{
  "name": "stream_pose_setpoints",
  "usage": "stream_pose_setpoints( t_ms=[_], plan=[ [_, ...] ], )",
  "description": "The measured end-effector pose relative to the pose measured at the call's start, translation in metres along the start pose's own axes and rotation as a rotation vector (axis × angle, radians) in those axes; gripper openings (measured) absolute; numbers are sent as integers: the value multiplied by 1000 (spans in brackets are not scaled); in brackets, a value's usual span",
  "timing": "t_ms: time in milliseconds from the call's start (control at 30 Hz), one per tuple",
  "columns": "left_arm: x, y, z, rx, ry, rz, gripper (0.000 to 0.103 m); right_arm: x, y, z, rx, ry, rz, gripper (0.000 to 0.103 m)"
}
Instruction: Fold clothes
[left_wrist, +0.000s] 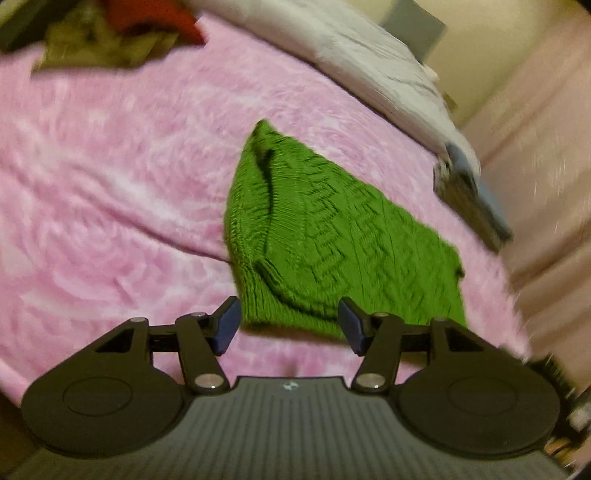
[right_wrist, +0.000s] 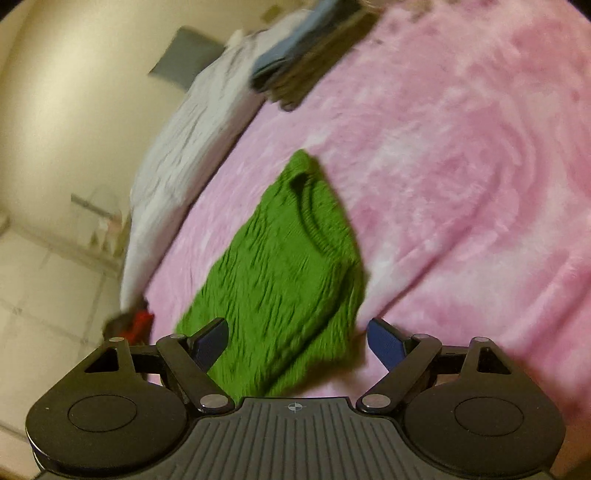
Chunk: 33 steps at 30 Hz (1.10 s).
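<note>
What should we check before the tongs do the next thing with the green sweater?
1. Left tongs open and holding nothing: ok.
2. Right tongs open and holding nothing: ok.
3. Green cable-knit sweater lying folded on the fluffy pink blanket: ok.
4. Sweater apart from the stack of folded dark and blue clothes: ok.
5. Fold edges lined up neatly: cannot tell, both views are blurred.
6. Unfolded red and olive clothes waiting at the far corner: ok.
</note>
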<state>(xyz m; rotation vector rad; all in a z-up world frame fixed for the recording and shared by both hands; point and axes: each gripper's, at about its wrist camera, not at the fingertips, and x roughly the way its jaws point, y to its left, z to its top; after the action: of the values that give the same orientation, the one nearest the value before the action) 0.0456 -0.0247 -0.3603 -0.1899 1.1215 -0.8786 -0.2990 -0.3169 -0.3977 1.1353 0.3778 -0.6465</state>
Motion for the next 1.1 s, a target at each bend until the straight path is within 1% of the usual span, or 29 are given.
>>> stream_pose_setpoints(
  t_ms=[133,200,267,367,433,467,500,567,633,767,833,900,933,967,1000,1033,1067,1100],
  plan=[
    [31,24,12,-163,22,-54,53,16,-30,25,170,-9,68,67],
    [46,32,14,-216,42,-87,53,24,-33,30,178,3,78,49],
    [55,38,16,-249,43,-112,50,32,-35,33,198,28,82,47],
    [62,38,20,-253,41,-134,50,38,-34,31,167,29,79,47],
    [68,38,20,-250,40,-148,50,40,-34,31,148,33,70,31],
    [70,37,21,-247,42,-151,47,39,-34,30,143,39,62,20],
    [72,36,21,-243,45,-153,34,38,-34,30,138,45,53,16],
    [73,34,20,-226,52,-137,16,31,-33,31,124,55,43,14],
    [66,30,18,-207,35,-136,14,18,-30,33,101,63,46,13],
    [38,15,10,-105,10,-156,13,-10,-23,38,54,80,52,13],
    [22,14,0,-91,17,-175,13,-21,-28,30,46,97,50,13],
    [15,19,-14,-82,44,-164,13,-32,-36,20,40,117,46,13],
    [13,21,-22,-78,59,-156,13,-34,-38,17,45,109,49,15],
    [10,24,-29,-74,75,-148,14,-35,-40,15,54,95,53,18],
    [8,27,-36,-69,90,-140,15,-36,-43,12,63,81,58,28],
    [7,30,-41,-72,98,-129,16,-37,-45,10,72,67,62,32],
    [5,31,-42,-79,96,-126,16,-38,-47,7,81,53,67,40],
    [3,31,-41,-89,92,-128,17,-39,-46,7,73,32,60,43]
  ],
)
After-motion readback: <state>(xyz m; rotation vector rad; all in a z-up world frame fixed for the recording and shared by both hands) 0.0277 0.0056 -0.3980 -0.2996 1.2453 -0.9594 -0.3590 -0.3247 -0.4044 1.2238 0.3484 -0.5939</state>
